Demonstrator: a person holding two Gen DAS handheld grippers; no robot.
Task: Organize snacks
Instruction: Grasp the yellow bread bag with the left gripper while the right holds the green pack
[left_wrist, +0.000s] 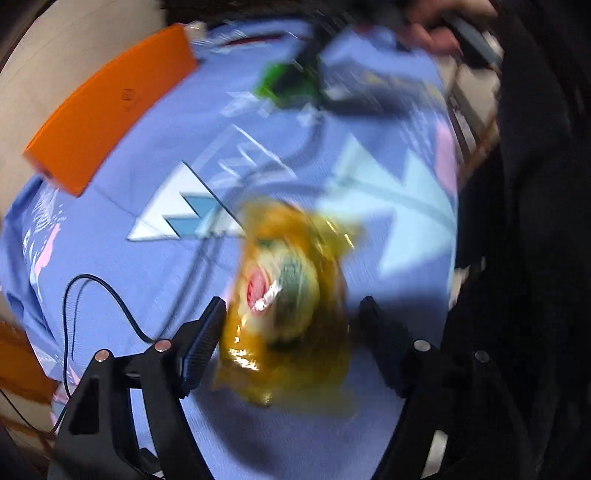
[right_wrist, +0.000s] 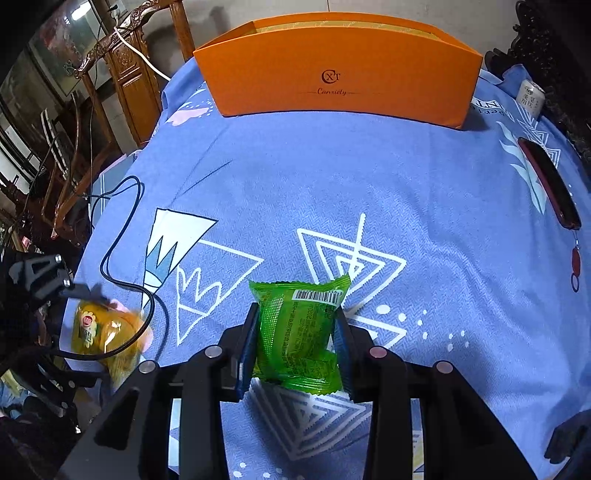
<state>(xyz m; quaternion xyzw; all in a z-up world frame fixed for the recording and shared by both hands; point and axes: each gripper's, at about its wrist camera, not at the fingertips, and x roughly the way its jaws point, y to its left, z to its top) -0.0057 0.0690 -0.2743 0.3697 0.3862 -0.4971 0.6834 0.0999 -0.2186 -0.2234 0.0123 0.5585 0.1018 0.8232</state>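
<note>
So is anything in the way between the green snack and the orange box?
No, nothing visible. The right gripper is clamped on the green snack packet, and only bare blue tablecloth lies between it and the orange box. The black cable and the phone sit off to the sides.

We see a green snack packet (right_wrist: 299, 332), barcode at its far edge, standing on end on the blue cloth, near and central; a yellow packet (left_wrist: 288, 295), blurred, with a round red mark, lies near left; the orange box (right_wrist: 338, 79), open-topped, sits far centre.
</note>
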